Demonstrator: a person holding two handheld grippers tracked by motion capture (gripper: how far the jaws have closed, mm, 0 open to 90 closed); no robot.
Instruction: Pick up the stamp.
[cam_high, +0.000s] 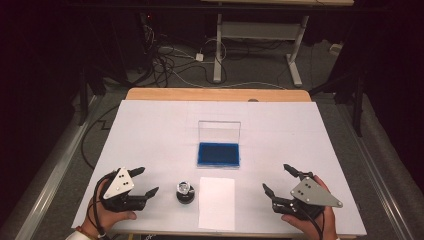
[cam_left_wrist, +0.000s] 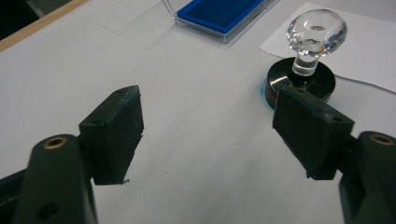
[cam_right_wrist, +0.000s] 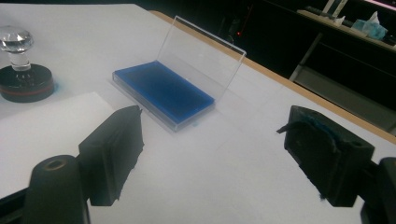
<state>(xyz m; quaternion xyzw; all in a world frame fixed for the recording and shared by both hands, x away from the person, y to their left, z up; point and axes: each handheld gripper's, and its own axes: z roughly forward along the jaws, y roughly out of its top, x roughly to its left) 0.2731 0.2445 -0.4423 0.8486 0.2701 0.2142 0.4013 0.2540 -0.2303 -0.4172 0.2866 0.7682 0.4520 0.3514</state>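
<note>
Stamp: round black stamp with a faceted clear knob (cam_high: 184, 192) stands upright on the white table cover (cam_high: 150, 130), touching the left edge of the white paper sheet (cam_high: 216, 202).
Ink pad: blue pad in a clear hinged case (cam_high: 218, 154) (lid raised), beyond the sheet.
Left gripper (cam_high: 147, 181): jaws spread, empty, just left of the stamp.
Right gripper (cam_high: 275, 179): jaws spread, empty, right of the sheet.

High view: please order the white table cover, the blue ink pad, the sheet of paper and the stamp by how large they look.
1. White table cover
2. Sheet of paper and blue ink pad: similar, paper slightly larger, but nearer the camera
3. Stamp
</note>
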